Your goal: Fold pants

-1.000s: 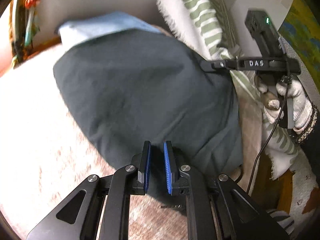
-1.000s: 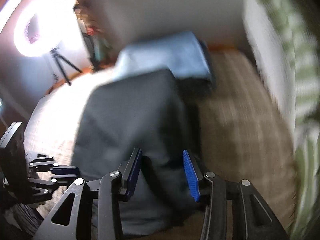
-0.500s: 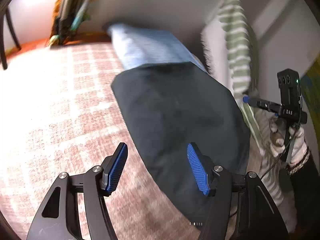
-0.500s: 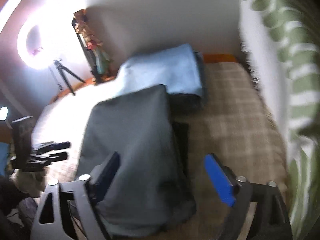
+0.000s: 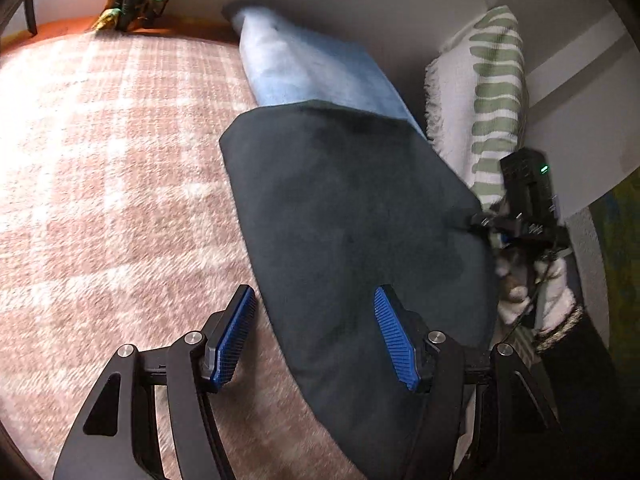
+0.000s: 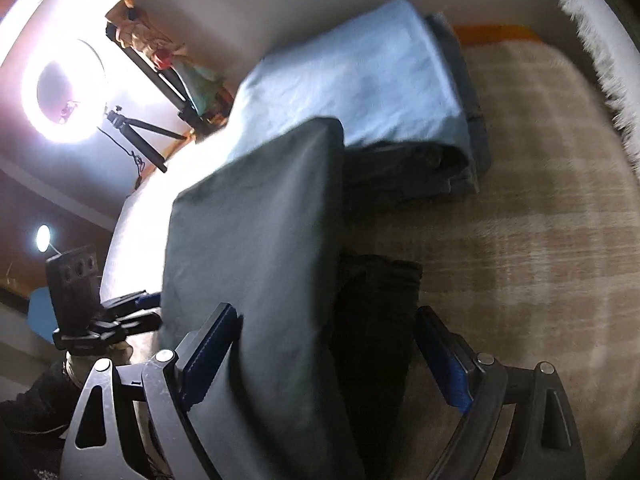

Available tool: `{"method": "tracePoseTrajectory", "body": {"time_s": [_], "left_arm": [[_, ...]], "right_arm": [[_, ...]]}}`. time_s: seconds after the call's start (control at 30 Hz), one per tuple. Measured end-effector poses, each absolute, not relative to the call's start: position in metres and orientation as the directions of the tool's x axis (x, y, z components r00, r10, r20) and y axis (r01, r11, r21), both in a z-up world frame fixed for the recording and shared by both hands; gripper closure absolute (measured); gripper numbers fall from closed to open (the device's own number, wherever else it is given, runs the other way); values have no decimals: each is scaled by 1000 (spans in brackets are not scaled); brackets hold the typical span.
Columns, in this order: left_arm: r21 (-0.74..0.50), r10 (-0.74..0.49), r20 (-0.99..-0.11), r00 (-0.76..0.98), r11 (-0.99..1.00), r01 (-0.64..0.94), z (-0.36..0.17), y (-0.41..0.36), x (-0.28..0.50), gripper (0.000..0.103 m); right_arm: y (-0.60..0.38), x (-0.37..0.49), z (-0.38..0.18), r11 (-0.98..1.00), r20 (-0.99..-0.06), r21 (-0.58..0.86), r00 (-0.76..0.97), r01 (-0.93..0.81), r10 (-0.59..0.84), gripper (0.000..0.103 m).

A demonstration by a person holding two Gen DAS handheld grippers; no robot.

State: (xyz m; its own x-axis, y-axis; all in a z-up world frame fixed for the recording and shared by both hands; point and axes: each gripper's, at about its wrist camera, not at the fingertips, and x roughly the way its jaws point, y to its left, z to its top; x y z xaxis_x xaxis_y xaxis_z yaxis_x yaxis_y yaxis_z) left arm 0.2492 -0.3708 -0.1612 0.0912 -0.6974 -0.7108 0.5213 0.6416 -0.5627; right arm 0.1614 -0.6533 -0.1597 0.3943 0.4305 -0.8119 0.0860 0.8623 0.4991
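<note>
The dark grey pants (image 5: pixel 344 216) lie folded in a long slab on the pink checked blanket (image 5: pixel 112 168). My left gripper (image 5: pixel 314 338) is open, its jaws straddling the pants' near left edge, holding nothing. My right gripper (image 6: pixel 332 360) is open too, jaws either side of the pants (image 6: pixel 256 248) at their near end. In the left wrist view the right gripper (image 5: pixel 516 224) sits at the pants' right edge. In the right wrist view the left gripper (image 6: pixel 132 316) sits at their left edge.
Folded light blue pants (image 5: pixel 308 72) lie beyond the dark pair, on other dark clothes (image 6: pixel 440 168). A green-striped white throw (image 5: pixel 480 92) hangs at the right. A ring light on a tripod (image 6: pixel 64 92) stands at the far left. The wall (image 5: pixel 360 8) is close behind.
My left gripper was shut on the pants' near edge and has opened and drawn back. My right gripper opened wider and let the pants settle on the blanket.
</note>
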Motion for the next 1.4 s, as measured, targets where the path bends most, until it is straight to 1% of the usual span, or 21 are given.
{"method": "tracePoseTrajectory", "body": {"time_s": [0.13,0.17,0.2,0.23,0.3,0.33,0.37,0.4,0.43,0.5,0.53,0.6,0.7,0.8,1.07,1.17,1.27,1.4], "left_arm": [[-579,-715,-692,98,631,517,-163,-377,254,45],[-577,-715,-692,102,632,517,-162,-379,254,47],[-573,-713,-693,107,635,518,-163,-379,254,54],[-569,-710,-695,113,639,517,-164,-381,254,60],[-570,-709,-695,121,646,507,-166,-383,256,68],[-572,-708,-696,122,649,503,-166,-385,257,72],[-569,-705,-698,126,652,501,-167,-386,258,75],[-561,-700,-702,133,658,502,-167,-388,258,80],[-550,-695,-705,142,662,510,-166,-389,257,84],[-531,-688,-708,159,667,523,-163,-394,256,88],[-525,-690,-703,170,665,531,-160,-394,254,90],[-524,-696,-695,178,661,538,-156,-393,253,92],[-518,-707,-680,194,650,555,-144,-396,252,94],[-500,-719,-662,214,635,589,-130,-394,247,95],[-455,-747,-616,250,597,661,-91,-401,244,95],[-439,-759,-591,271,585,682,-69,-406,253,95],[-405,-763,-575,296,580,707,-48,-415,268,95],[-356,-765,-547,339,580,733,-18,-432,292,96]], "right_arm": [[-653,159,-160,851,-777,523,430,37,460,8],[-653,158,-160,850,-771,526,440,33,460,10],[-653,155,-159,848,-767,529,445,31,462,15],[-655,152,-159,844,-762,535,449,31,467,18],[-657,149,-160,832,-749,554,455,32,482,29],[-656,148,-162,826,-745,562,455,33,488,33],[-654,148,-162,829,-745,559,457,31,485,39],[-650,147,-162,833,-749,553,457,31,480,45],[-647,146,-161,836,-751,548,459,33,474,49],[-638,143,-154,859,-762,510,478,30,436,57],[-634,142,-149,865,-762,500,489,27,425,58],[-631,138,-140,873,-759,486,513,36,401,66],[-621,127,-120,891,-751,452,555,39,357,72],[-614,116,-102,900,-737,434,590,38,330,76],[-608,102,-55,915,-692,400,669,43,271,77],[-607,108,-36,917,-665,398,699,35,263,77],[-610,117,-14,935,-643,353,734,29,220,77],[-623,140,7,932,-597,360,778,41,197,77]]}}
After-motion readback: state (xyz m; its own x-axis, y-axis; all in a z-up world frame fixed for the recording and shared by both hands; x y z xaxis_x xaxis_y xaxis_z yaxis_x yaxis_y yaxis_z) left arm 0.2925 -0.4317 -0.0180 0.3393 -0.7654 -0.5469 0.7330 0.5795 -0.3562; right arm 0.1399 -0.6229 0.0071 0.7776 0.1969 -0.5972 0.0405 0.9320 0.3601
